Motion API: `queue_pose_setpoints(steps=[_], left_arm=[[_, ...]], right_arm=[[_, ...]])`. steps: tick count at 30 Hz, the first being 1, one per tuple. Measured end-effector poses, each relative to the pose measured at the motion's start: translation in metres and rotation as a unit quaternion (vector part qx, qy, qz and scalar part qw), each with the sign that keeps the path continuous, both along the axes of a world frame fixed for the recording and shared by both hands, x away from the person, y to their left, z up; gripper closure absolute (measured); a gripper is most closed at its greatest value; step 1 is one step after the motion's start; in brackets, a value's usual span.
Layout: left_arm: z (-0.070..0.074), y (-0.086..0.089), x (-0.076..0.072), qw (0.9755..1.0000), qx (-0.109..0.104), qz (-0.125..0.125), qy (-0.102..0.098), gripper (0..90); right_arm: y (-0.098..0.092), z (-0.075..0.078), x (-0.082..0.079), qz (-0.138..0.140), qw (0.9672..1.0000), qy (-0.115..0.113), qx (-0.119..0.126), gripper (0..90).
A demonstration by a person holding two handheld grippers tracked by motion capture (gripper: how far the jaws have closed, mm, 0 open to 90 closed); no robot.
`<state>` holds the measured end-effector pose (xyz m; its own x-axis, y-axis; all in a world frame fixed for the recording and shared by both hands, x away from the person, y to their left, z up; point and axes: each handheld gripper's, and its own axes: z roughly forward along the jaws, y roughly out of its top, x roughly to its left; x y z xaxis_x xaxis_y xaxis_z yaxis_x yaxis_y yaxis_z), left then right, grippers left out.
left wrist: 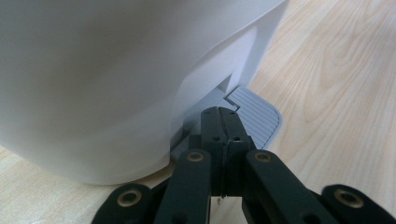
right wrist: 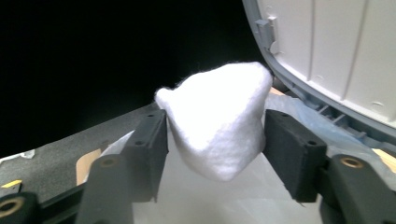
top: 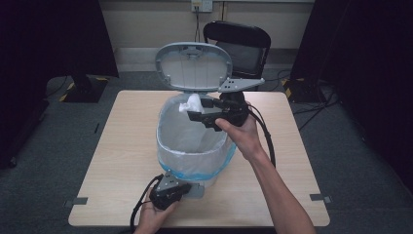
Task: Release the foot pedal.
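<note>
A: From above, the right gripper (top: 198, 111) holds the white wad (top: 191, 104) over the lined bin (top: 192, 146).

B: The left gripper (left wrist: 223, 122), jaws pressed together, pins the pedal (left wrist: 259, 114).

A: Right gripper view: jaws spread, wad barely touching. If the pedal slips, the lid (right wrist: 327, 51) drops on it.

Fluffy white wad (right wrist: 219, 121), smooth plastic bin (left wrist: 93, 79), matt wooden table (top: 126, 161).
</note>
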<state>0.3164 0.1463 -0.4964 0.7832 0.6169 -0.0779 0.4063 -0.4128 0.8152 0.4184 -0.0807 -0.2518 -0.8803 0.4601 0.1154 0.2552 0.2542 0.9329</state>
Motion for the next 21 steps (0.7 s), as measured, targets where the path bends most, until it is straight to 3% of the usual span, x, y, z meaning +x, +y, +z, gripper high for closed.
queue_pose_setpoints(steps=[7,13,21], left_arm=[[0.000,0.000,0.000,1.0000,0.001,0.000,0.001,90.0],[0.000,0.000,0.000,1.0000,-0.001,0.001,0.002,90.0],[0.000,0.000,0.000,1.0000,-0.001,0.001,0.002,90.0]], right_arm=[[-0.001,-0.001,0.003,-0.009,0.9999,-0.001,-0.006,29.1],[-0.001,0.000,0.001,-0.013,0.9997,-0.012,-0.015,27.3],[-0.013,0.002,0.002,-0.032,0.9994,-0.013,-0.004,26.9]])
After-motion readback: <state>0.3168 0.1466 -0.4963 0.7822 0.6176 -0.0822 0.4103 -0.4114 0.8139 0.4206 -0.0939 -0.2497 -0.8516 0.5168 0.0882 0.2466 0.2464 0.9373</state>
